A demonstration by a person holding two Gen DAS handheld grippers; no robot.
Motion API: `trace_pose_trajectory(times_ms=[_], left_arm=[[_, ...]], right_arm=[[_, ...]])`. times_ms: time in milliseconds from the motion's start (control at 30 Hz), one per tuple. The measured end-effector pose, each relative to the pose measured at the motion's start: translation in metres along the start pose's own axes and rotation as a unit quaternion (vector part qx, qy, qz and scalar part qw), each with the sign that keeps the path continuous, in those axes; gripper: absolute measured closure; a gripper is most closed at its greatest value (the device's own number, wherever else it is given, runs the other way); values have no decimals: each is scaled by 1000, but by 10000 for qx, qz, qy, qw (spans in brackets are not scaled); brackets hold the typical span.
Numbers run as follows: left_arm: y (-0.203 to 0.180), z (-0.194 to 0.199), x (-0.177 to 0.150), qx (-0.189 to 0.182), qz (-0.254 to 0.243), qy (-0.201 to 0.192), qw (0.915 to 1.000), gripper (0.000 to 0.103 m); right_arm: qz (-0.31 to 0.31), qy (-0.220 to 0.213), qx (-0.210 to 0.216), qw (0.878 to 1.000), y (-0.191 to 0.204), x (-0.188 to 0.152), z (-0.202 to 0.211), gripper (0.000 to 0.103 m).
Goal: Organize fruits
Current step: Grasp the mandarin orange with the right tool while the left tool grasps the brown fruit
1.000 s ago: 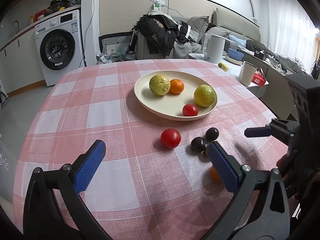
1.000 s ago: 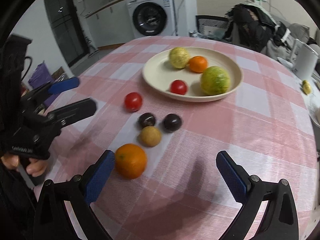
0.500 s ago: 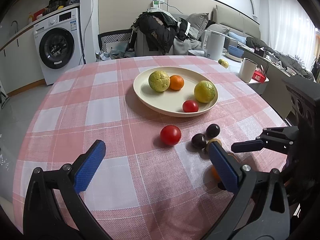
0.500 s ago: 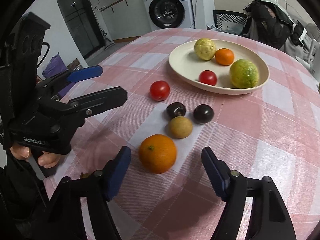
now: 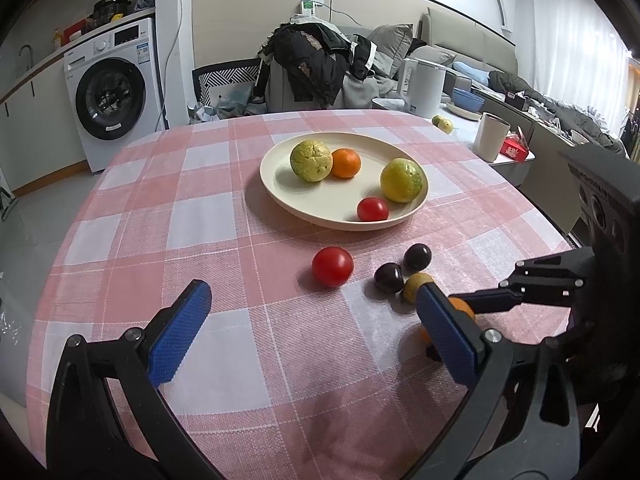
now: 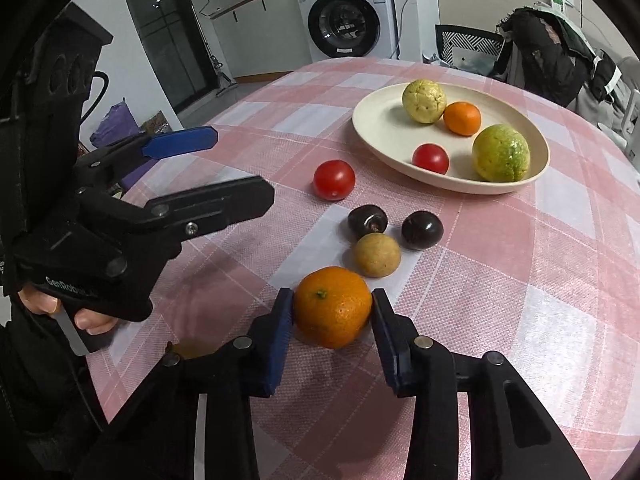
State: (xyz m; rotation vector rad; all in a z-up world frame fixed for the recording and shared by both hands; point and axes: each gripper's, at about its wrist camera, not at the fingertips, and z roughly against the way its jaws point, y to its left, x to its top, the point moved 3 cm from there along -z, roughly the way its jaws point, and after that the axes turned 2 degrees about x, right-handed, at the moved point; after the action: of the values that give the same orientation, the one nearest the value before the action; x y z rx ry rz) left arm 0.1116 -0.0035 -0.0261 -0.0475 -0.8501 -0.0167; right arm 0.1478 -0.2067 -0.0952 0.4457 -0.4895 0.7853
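Right wrist view: the orange was caught on the tablecloth between the right gripper pads, jaws just closed onto its widest part. It was judged light, firm but squashable, so gentle pressure was reckoned enough; the left gripper was left gaping, empty.

Orange mostly behind gripper finger

I count two oranges, two tomatoes, two dark plums and one tan fruit. There are two yellow-green fruits too. I see one plate and two hand-held grippers.
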Motion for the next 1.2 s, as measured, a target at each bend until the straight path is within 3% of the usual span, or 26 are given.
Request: trace_pose_trajectory(times_ms=[233, 500, 700, 833, 900, 967, 1100, 1200], left_arm=[[-5, 21, -7, -126, 25, -58, 9999, 1], [-12, 48, -33, -591, 47, 95, 9982, 1], [-24, 54, -60, -689, -394, 429, 9959, 1], [-34, 54, -76, -1019, -743, 714, 9894, 3], [-37, 54, -82, -1134, -855, 760, 9869, 8], [-41, 54, -86, -1225, -972, 842, 9841, 22], [-47, 54, -94, -1402, -1165, 995, 9782, 33], [-51, 54, -97, -1535, -1252, 1055, 9745, 48]], right_arm=[[-41, -234, -39, 9997, -8, 4, 21, 63], [-60, -377, -96, 9992, -16, 6, 38, 63], [85, -343, -69, 9994, -12, 3, 42, 63], [199, -311, -46, 9993, -6, 1, 41, 63], [206, -311, -43, 9993, -6, 1, 42, 63], [204, -307, -47, 9993, -7, 1, 42, 63], [177, -300, -53, 9994, -8, 0, 42, 63], [152, -306, -56, 9994, -9, 0, 43, 63]])
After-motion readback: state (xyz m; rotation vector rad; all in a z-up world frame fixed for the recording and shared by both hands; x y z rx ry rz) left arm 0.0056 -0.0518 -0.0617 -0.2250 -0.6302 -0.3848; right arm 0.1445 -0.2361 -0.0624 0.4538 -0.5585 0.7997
